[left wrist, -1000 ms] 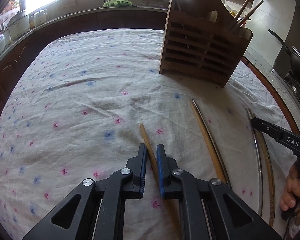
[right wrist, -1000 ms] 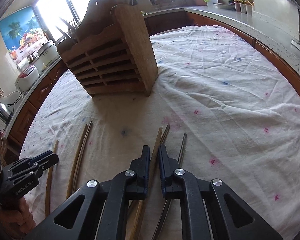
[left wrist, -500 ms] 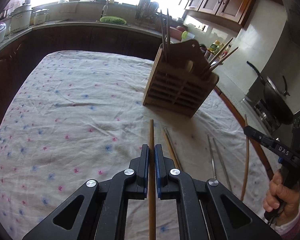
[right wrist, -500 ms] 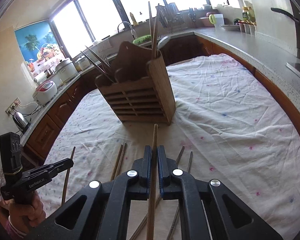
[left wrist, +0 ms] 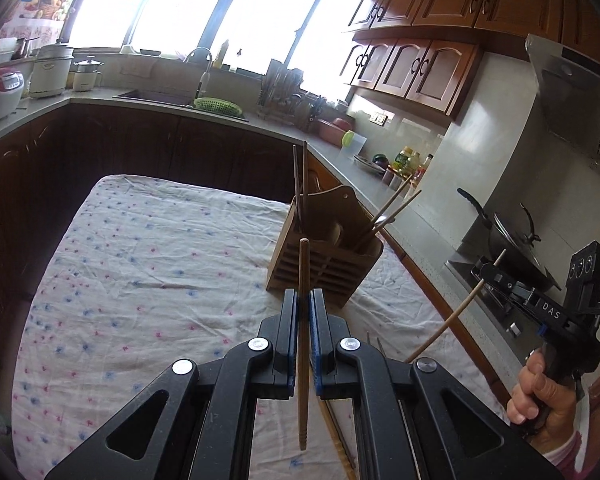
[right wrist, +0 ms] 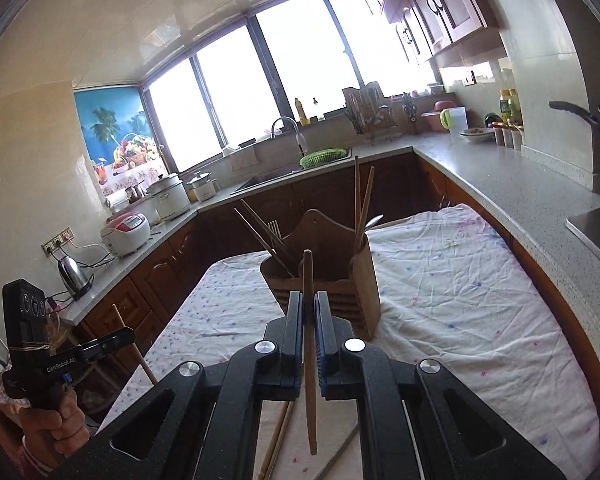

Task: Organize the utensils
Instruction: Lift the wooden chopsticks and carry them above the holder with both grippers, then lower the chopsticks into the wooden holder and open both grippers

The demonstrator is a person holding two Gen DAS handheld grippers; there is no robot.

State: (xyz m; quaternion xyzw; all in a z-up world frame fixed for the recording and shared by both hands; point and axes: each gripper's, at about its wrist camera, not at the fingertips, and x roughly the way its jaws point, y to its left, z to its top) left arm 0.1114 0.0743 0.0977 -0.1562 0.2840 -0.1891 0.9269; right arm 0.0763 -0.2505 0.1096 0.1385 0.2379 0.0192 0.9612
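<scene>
each clamped on a single wooden chopstick, the left gripper point(left wrist: 303, 308) and right gripper point(right wrist: 309, 307) hold them lifted above the cloth, aimed toward the wooden holder point(left wrist: 324, 264) just beyond, probably for slotting in.

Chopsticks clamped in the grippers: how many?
2. Left gripper clamps one chopstick; right gripper clamps a second chopstick. Both grips show plainly, nothing hidden.
</scene>
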